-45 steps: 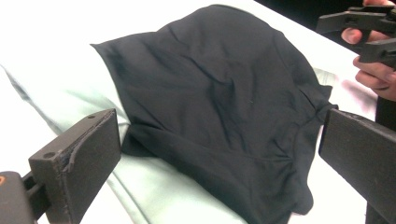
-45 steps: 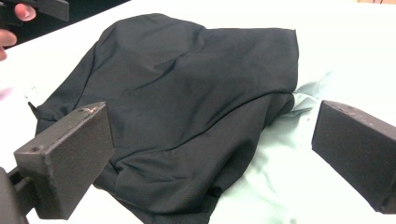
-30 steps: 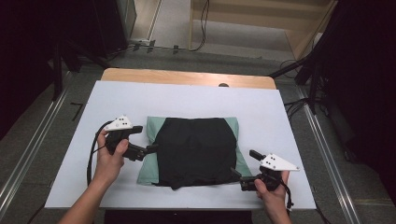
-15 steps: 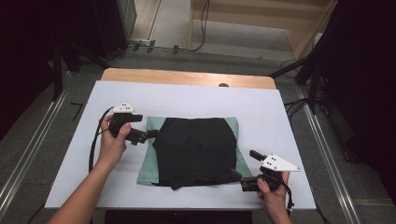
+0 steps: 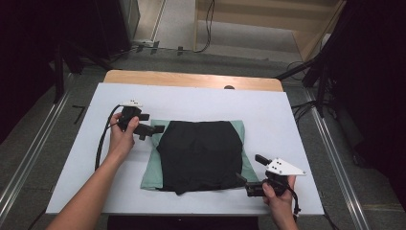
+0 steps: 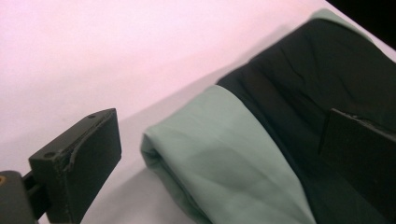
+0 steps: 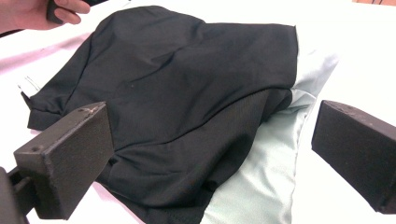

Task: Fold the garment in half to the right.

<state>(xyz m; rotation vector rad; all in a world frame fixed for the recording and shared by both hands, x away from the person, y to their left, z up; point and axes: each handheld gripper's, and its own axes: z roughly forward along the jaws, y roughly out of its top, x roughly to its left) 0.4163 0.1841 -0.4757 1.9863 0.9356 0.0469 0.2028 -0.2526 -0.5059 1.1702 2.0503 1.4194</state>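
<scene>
On the white table (image 5: 287, 120), black cloth (image 5: 198, 153) overlies the green cushion (image 5: 152, 167).

left hand-held gripper (image 5: 154, 129): black, white top plate, black cable | right hand-held gripper (image 5: 243, 184): black, grey three-cornered plate | forearms bare

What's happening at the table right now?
A person is working on a black garment spread over a light green cloth on the white table, holding a gripper in each hand. The left gripper is at the far left corner of the pile, jaws open around the green cloth's folded edge without gripping it. The right gripper sits at the near right corner, jaws open and facing the pile. Neither holds any fabric yet.
</scene>
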